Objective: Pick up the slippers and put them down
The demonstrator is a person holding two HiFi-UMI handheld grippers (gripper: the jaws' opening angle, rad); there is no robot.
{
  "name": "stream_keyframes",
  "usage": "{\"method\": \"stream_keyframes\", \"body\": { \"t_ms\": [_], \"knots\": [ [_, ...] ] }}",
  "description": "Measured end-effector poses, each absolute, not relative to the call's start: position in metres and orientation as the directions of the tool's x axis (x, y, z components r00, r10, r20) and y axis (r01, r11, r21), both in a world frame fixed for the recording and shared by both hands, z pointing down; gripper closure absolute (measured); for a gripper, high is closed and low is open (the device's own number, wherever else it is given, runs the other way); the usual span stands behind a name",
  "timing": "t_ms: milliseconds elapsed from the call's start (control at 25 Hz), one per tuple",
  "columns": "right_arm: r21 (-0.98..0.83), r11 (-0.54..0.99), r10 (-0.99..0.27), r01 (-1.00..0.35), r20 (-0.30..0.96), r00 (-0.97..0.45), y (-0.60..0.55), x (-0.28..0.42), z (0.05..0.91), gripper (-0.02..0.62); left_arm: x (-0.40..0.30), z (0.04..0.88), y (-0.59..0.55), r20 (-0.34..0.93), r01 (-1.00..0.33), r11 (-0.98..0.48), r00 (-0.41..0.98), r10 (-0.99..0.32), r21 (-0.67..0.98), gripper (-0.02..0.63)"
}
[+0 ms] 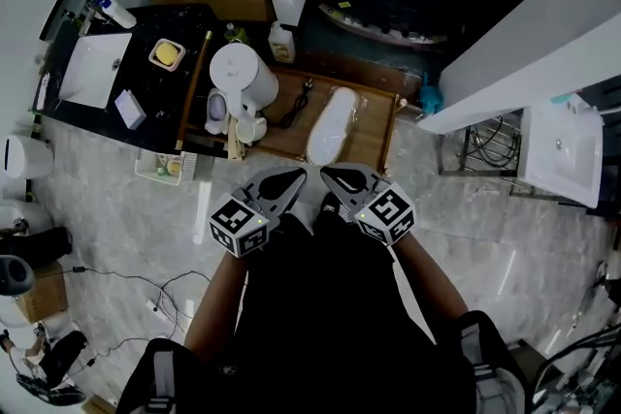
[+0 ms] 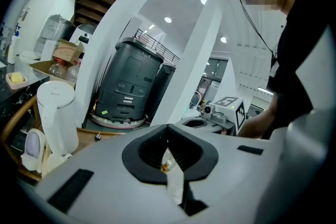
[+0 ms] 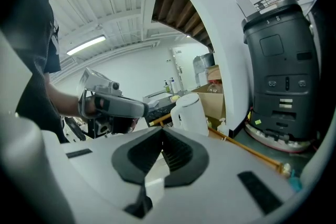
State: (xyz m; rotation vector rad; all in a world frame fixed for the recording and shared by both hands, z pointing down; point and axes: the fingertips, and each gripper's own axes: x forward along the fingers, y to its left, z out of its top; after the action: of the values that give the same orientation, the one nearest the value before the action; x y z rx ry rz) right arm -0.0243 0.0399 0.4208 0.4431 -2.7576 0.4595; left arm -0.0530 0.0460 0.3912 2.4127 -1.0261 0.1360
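Slipper (image 1: 330, 126), white, lies lengthwise on the wooden tray (image 1: 383, 139), apart from a white jug (image 1: 238, 73). Just short of the tray, the left tongs (image 1: 294, 175) and right tongs (image 1: 330, 174) hang side by side, tips nearly meeting, each pair pressed together on nothing.

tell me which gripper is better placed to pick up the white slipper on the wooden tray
Right, narrowly. The right gripper, shut and empty, sits nearly in line with the near end of the slipper. The left gripper, also shut and empty, is offset toward the white kettle.
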Motion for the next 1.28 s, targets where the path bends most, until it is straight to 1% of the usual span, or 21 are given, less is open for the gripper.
{"method": "stream_keyframes", "body": {
  "t_ms": [280,440,880,1120,1280],
  "knots": [
    [-0.283,0.88,-0.266,-0.382,0.373,-0.889,0.035,-0.015,0.43,0.588,-0.052,0.401,0.042,0.299,-0.686,-0.582,0.721,-0.625,0.437,0.594],
    [-0.285,0.862,-0.3,-0.419,0.379,-0.875,0.033,-0.017,0.437,0.588,-0.057,0.41,0.039,0.303,-0.663,-0.595,0.743,-0.596,0.454,0.594],
    [-0.332,0.784,-0.357,-0.525,0.451,-0.818,0.019,-0.019,0.484,0.588,-0.063,0.46,0.019,0.359,-0.612,-0.609,0.79,-0.496,0.505,0.594],
    [-0.346,0.748,-0.365,-0.566,0.498,-0.787,0.005,-0.018,0.514,0.588,-0.06,0.494,0.007,0.386,-0.578,-0.612,0.816,-0.43,0.54,0.594],
    [-0.36,0.73,-0.367,-0.581,0.51,-0.778,-0.004,-0.019,0.536,0.588,-0.062,0.518,-0.004,0.402,-0.574,-0.598,0.819,-0.41,0.56,0.594]
  ]
}}
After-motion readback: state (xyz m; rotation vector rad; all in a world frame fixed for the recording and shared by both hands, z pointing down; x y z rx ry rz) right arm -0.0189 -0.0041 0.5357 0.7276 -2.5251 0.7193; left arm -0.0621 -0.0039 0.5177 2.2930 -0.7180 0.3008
